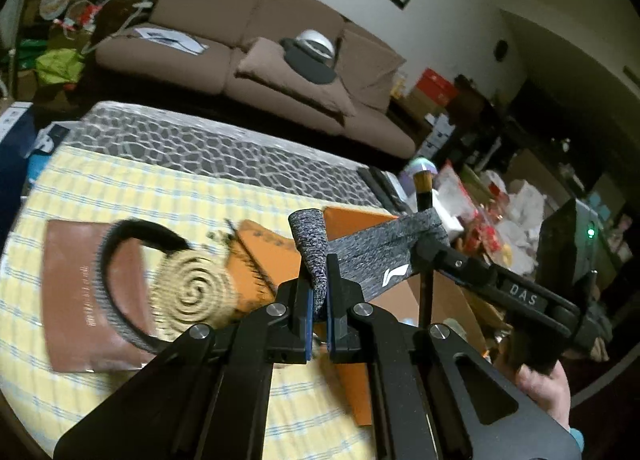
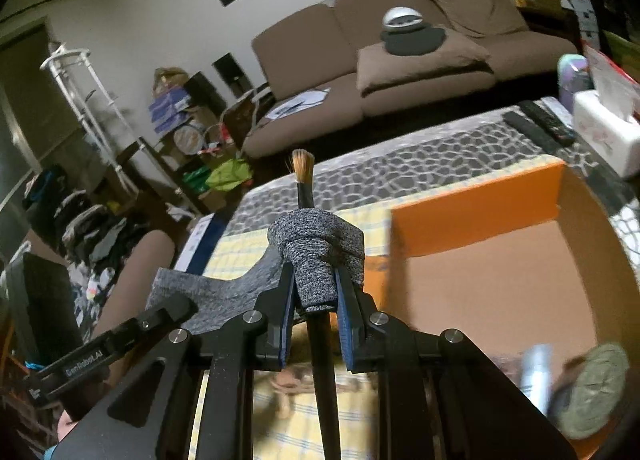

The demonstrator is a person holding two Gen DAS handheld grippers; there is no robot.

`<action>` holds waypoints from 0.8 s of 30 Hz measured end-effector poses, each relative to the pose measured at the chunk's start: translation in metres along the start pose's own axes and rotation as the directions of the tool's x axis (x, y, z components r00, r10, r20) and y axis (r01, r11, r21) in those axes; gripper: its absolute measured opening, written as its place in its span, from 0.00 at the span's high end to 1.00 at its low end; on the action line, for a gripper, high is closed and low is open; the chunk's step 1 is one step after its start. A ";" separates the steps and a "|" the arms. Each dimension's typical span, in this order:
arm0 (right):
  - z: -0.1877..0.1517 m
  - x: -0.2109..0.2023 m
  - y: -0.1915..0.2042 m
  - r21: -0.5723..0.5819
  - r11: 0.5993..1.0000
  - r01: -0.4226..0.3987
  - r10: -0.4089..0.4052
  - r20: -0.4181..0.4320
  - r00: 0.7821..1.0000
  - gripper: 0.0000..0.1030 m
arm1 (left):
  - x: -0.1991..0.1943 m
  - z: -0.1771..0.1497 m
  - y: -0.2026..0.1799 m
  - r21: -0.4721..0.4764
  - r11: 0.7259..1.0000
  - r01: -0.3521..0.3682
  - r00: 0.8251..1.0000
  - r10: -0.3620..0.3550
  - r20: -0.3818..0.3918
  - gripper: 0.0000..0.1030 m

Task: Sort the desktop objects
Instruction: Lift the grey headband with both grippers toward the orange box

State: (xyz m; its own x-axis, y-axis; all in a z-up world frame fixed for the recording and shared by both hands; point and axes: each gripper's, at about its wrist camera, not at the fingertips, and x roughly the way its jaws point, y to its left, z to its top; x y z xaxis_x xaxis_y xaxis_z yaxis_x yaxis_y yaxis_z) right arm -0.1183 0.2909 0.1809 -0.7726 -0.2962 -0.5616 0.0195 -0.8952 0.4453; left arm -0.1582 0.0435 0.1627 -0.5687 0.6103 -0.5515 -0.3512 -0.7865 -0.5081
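Note:
My left gripper is shut on one end of a grey knitted band that stretches right to my right gripper. The right gripper is shut on the band's other end, which is wrapped around a black-handled brush; the brush tip also shows in the left wrist view. Both are held above the table. Below lie a black and grey headband, a straw spiral coaster, a brown booklet and an orange notebook. An open orange box sits to the right.
A yellow checked cloth covers the table over a grey pebble-patterned mat. Remotes and a white tissue box lie at the far right. A silver tube and a grey-green round thing lie in the box. A brown sofa stands behind.

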 end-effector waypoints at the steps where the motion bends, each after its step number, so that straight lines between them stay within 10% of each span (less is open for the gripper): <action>1: 0.001 -0.004 -0.009 0.010 1.000 0.007 -0.007 0.002 1.000 0.82 | 0.005 -0.002 -0.005 0.006 1.000 0.004 1.000 -0.004 -0.006 0.96; 24: -0.011 -0.031 -0.156 0.110 0.973 0.203 -0.194 -0.091 0.977 0.82 | 0.119 -0.069 -0.115 0.188 0.982 0.024 0.979 0.015 -0.204 0.96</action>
State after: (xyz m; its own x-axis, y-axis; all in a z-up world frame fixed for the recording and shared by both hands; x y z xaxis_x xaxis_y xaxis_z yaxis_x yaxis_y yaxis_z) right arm -0.0900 0.4356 0.1211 -0.7005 -0.1460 -0.6985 -0.2080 -0.8945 0.3956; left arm -0.1341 0.2126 0.1098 -0.4106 0.6051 -0.6821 -0.4982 -0.7754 -0.3880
